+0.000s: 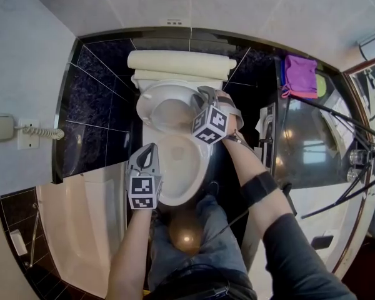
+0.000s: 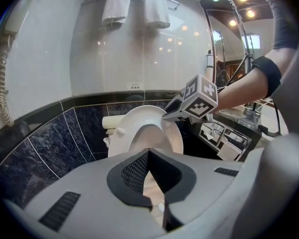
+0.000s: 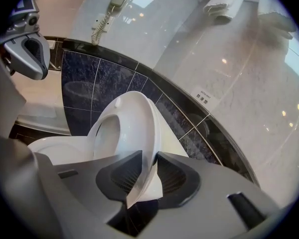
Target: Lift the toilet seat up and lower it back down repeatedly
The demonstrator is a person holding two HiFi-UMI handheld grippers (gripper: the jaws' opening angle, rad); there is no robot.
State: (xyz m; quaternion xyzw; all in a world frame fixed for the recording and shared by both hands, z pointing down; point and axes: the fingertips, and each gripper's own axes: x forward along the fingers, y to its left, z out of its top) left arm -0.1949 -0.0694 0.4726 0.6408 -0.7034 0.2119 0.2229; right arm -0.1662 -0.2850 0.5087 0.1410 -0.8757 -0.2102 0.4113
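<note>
Since the toilet seat (image 3: 139, 117) stands up mid-frame, the right gripper (image 3: 148, 159) pinches its rim, likely to swing it, while the left gripper (image 2: 148, 152) waits beside, closed on nothing.

Toilet seat (image 3: 139, 118): glossy white. Wall tiles (image 1: 100, 124): dark navy, perhaps black, marbled with pale flecks, thin light grout. Cloth (image 1: 299, 75): purple. Right gripper (image 3: 148, 158): grey, black ribbed pads. Marker cube (image 1: 209, 125): black-and-white squares. Towels (image 2: 115, 5): white.
</note>
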